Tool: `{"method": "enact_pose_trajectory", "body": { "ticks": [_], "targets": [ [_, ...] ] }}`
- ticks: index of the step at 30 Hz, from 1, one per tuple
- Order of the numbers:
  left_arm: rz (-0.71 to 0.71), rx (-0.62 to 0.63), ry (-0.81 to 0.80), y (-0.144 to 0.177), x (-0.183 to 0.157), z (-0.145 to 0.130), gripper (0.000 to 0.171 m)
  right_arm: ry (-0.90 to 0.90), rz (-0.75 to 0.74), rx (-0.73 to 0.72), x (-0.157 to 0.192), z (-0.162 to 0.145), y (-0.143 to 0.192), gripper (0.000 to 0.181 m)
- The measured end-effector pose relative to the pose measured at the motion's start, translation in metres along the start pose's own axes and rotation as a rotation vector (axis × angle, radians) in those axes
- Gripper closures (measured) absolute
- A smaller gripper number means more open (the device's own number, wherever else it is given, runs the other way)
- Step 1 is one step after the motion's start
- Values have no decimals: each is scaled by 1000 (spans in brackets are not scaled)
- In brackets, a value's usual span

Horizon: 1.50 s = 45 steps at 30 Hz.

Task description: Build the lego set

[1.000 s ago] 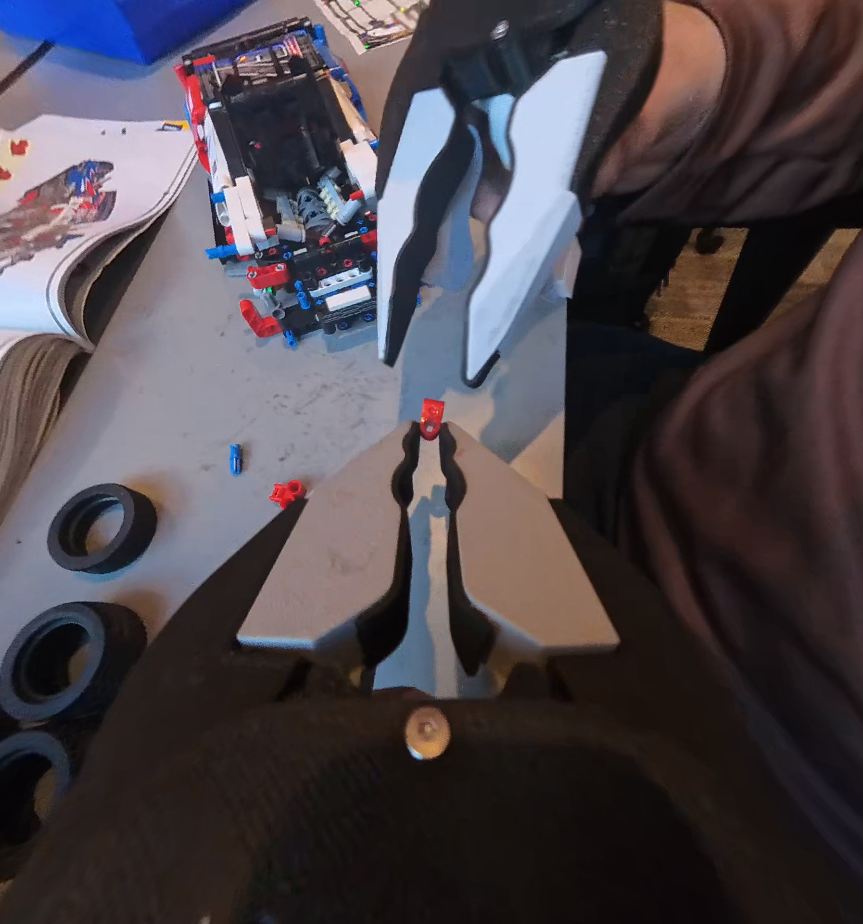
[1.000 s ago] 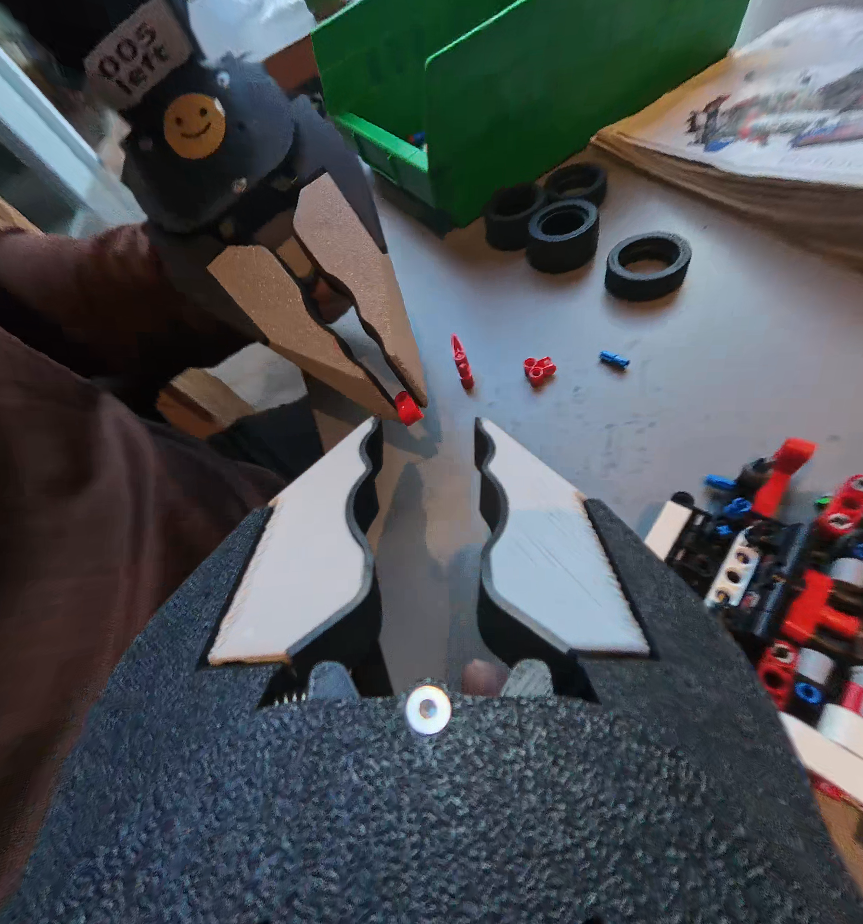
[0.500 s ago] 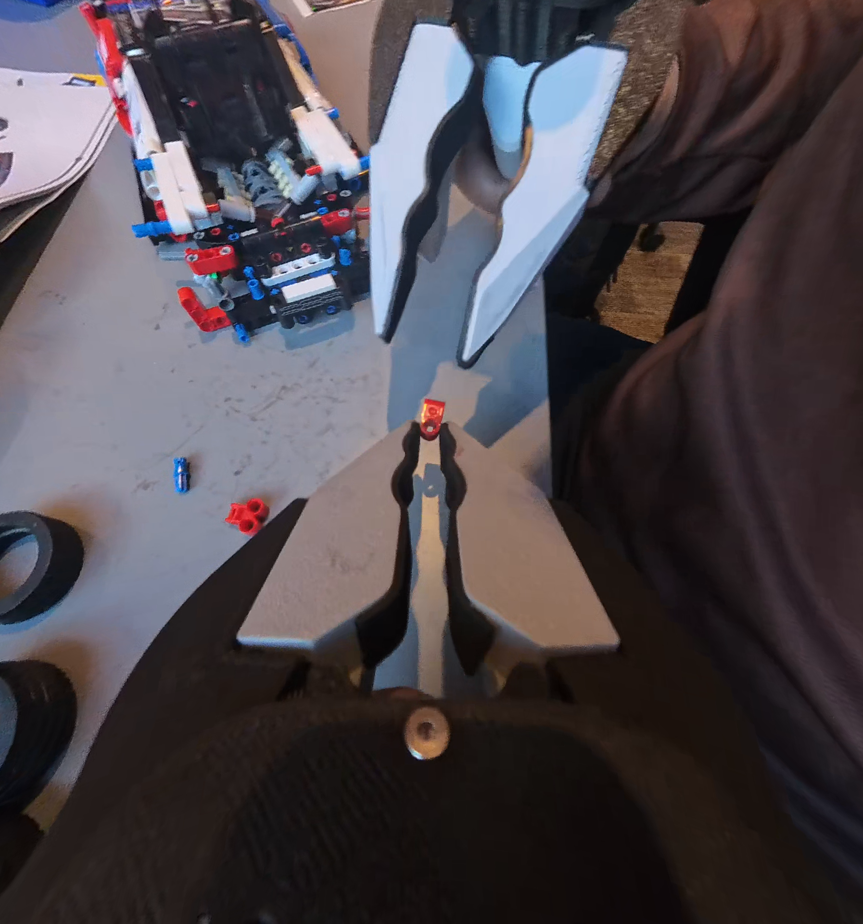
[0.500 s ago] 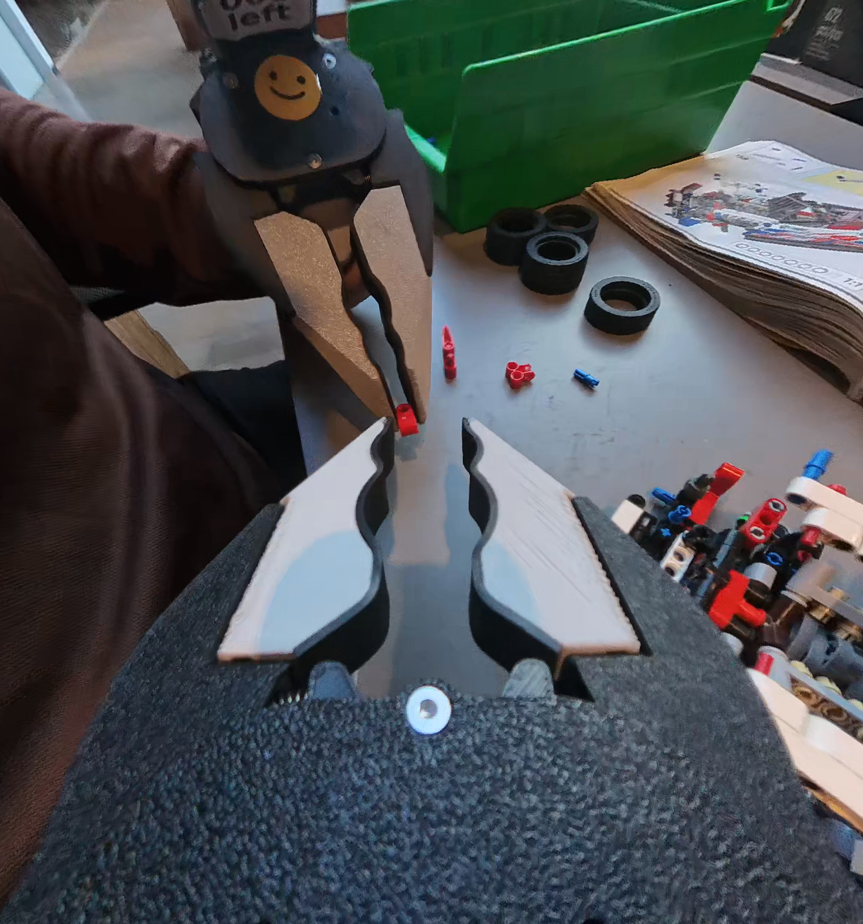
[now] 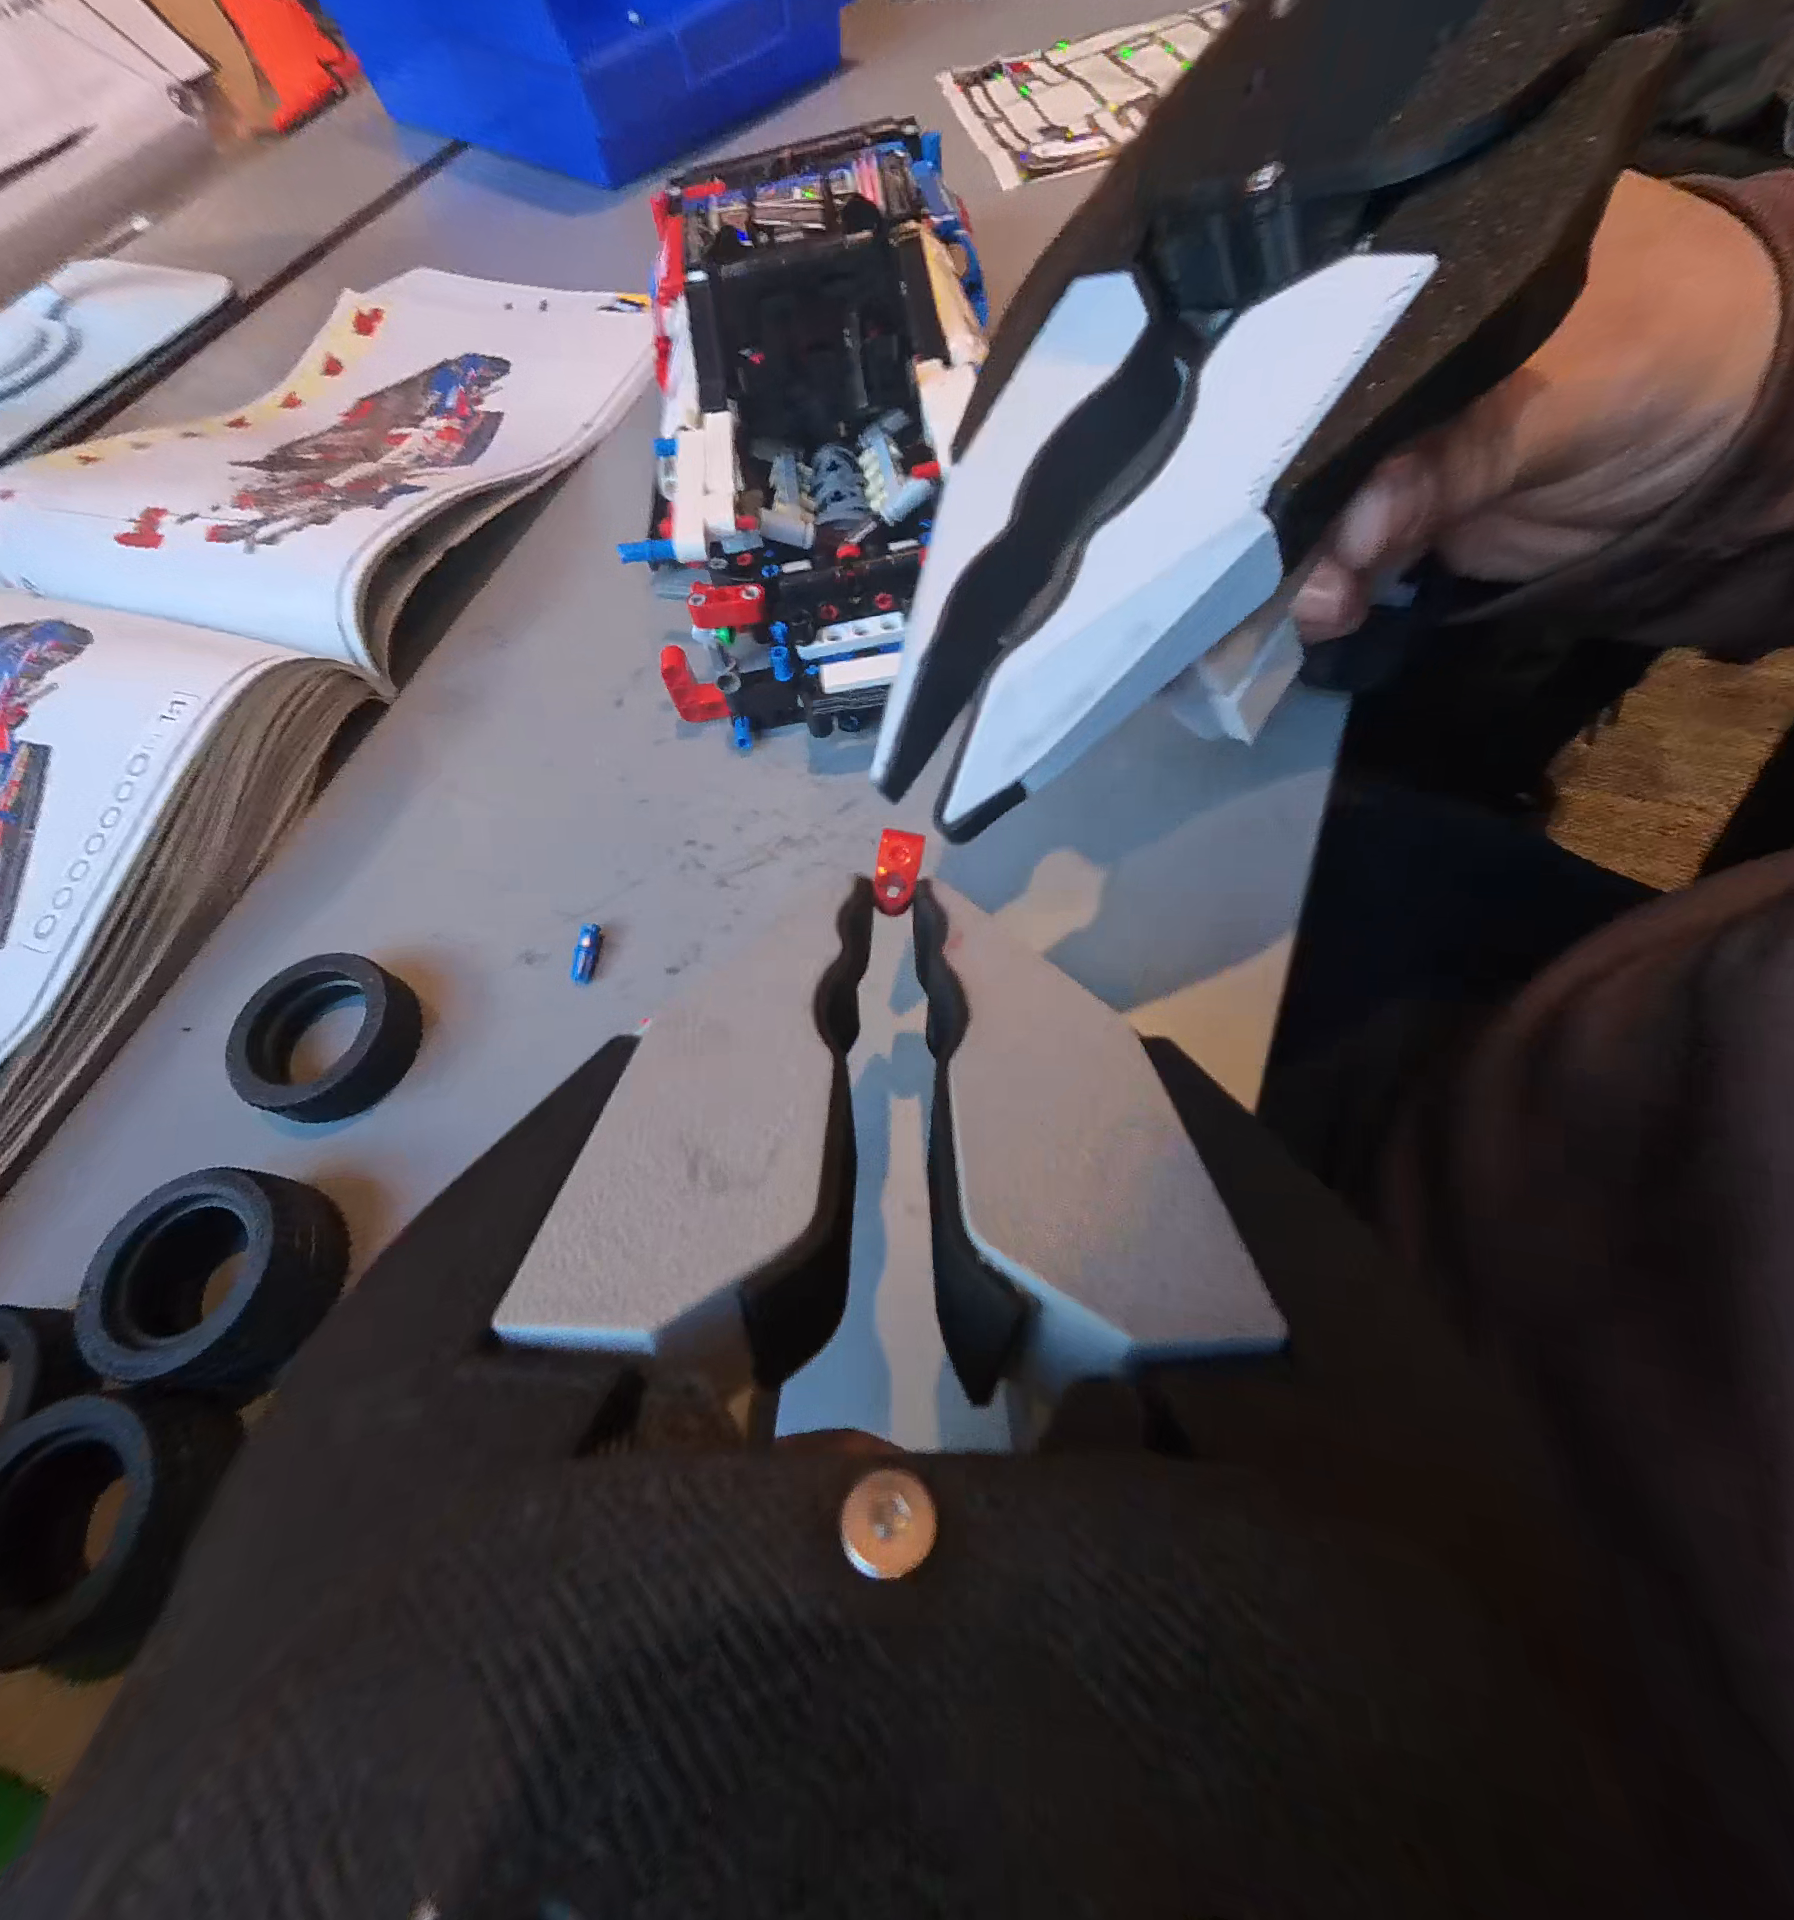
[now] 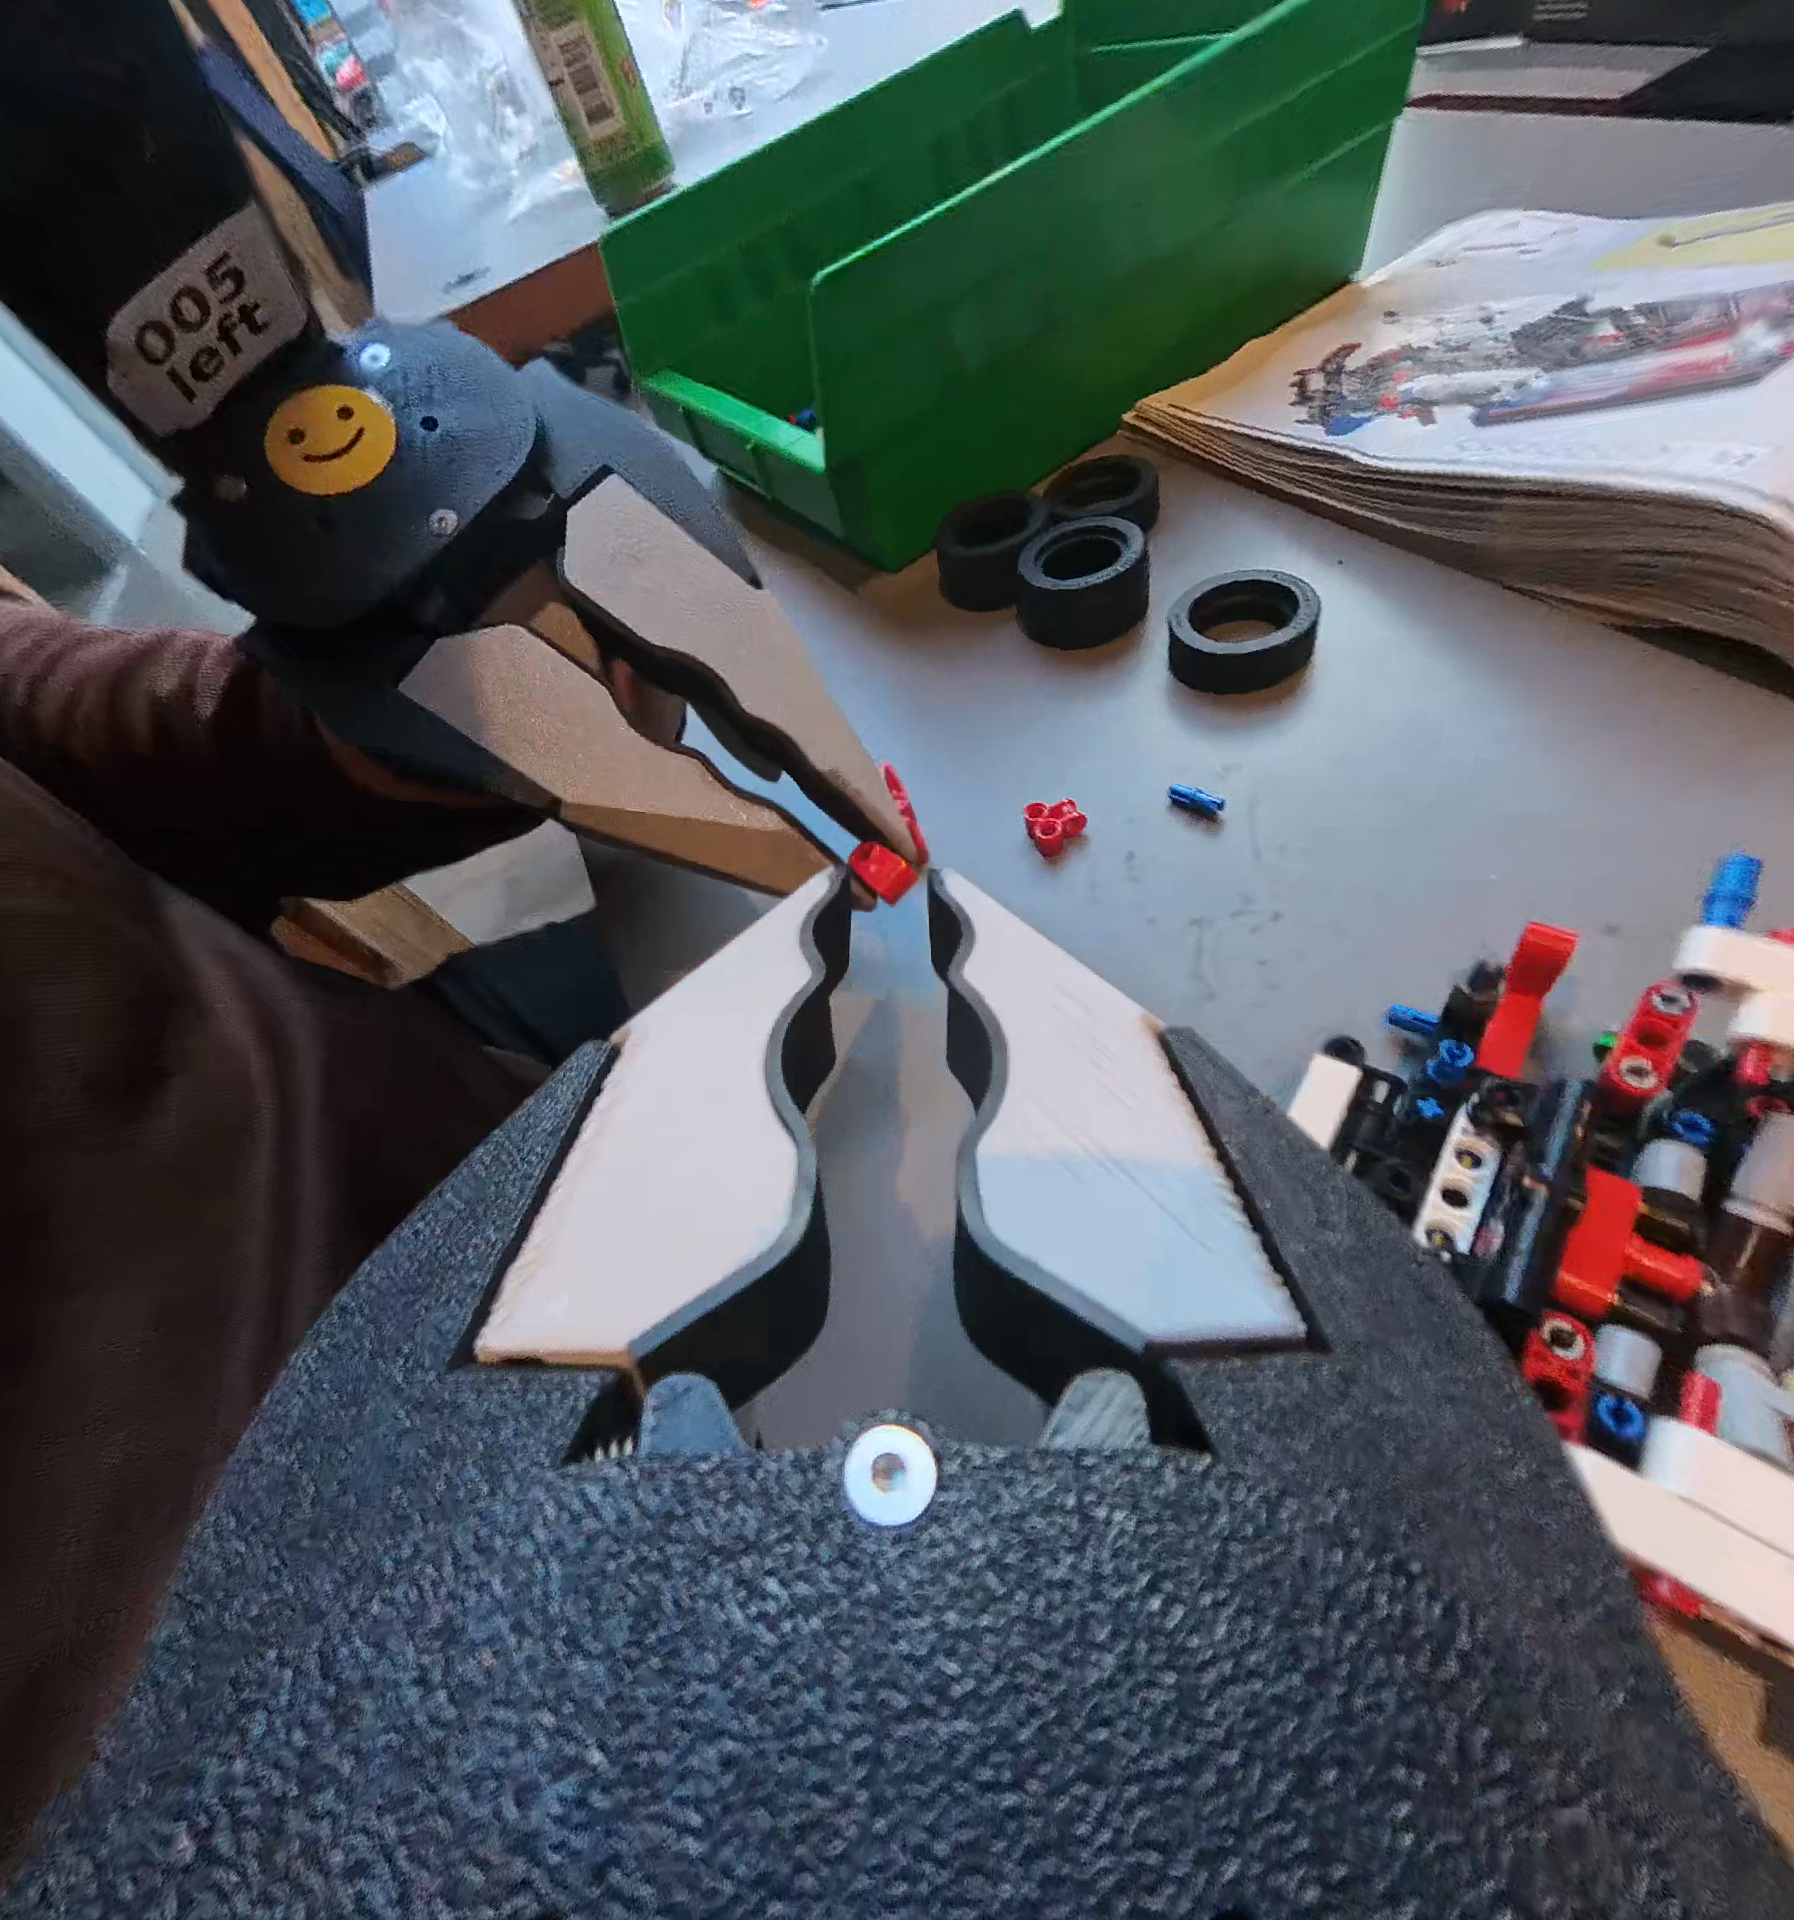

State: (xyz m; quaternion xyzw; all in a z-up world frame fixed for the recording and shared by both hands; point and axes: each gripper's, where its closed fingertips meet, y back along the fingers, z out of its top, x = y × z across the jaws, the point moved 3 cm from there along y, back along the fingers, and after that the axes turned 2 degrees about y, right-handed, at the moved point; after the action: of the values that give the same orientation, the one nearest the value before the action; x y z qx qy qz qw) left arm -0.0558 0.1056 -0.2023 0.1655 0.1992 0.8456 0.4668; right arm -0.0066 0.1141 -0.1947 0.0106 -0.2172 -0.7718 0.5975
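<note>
My left gripper [image 5: 894,883] is shut on a small red Lego piece [image 5: 896,862], which sticks out past its tips above the grey table. My right gripper [image 6: 885,885] is open with a narrow gap between its jaws. Its tips are right at the red piece [image 6: 880,871], one on each side, and do not clamp it. It also shows in the left wrist view [image 5: 924,810], coming in from the upper right. The left gripper shows in the right wrist view [image 6: 888,847]. The partly built car [image 5: 810,416] stands farther back on the table, and also shows in the right wrist view [image 6: 1599,1195].
Loose on the table are a red connector [image 6: 1054,826], a blue pin [image 6: 1196,798], a thin red piece [image 6: 898,790] and several black tyres [image 6: 1080,566]. An open instruction book [image 5: 249,468], a green bin [image 6: 976,260] and a blue bin [image 5: 602,73] stand around the table. Less than 4 cm separates the two grippers' tips. My left tips are roughly 7 cm from the red connector [image 6: 1054,826].
My right gripper has narrowed its jaws and moved in until its tips reach the red piece. My left gripper stays shut on the piece. Both views have swung.
</note>
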Motion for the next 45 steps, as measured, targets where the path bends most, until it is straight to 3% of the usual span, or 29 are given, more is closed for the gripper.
{"method": "enact_pose_trajectory", "body": {
  "ticks": [4, 12, 18, 22, 27, 30, 34, 39, 45],
  "targets": [
    [-124, -2, -55, 11, -15, -4, 167, 282, -16, 58, 13, -2, -2, 161],
    [-224, 6, -38, 31, -28, -14, 167, 459, 82, 136, 48, -10, -11, 170],
    [-231, 50, -74, 34, -27, -17, 167, 385, 123, 137, 48, -13, -16, 174],
    [-164, 85, -56, 40, -4, -19, 160, 316, 74, 124, 36, -13, -14, 174],
    [-71, 234, -33, 33, 38, -40, 150, 238, 37, 121, 21, -15, -13, 174],
    [-100, 318, -71, 24, 46, -49, 151, 213, 39, 126, 18, -16, -13, 174],
    [-184, 442, -218, 17, 45, -59, 168, 203, 39, 144, 16, -19, -12, 174],
    [-376, 494, -620, 17, 34, -55, 169, 203, 59, 189, 17, -24, -15, 174],
    [-475, 466, -795, 16, 26, -34, 165, 217, -19, 258, 5, -26, -31, 174]
  ]
}}
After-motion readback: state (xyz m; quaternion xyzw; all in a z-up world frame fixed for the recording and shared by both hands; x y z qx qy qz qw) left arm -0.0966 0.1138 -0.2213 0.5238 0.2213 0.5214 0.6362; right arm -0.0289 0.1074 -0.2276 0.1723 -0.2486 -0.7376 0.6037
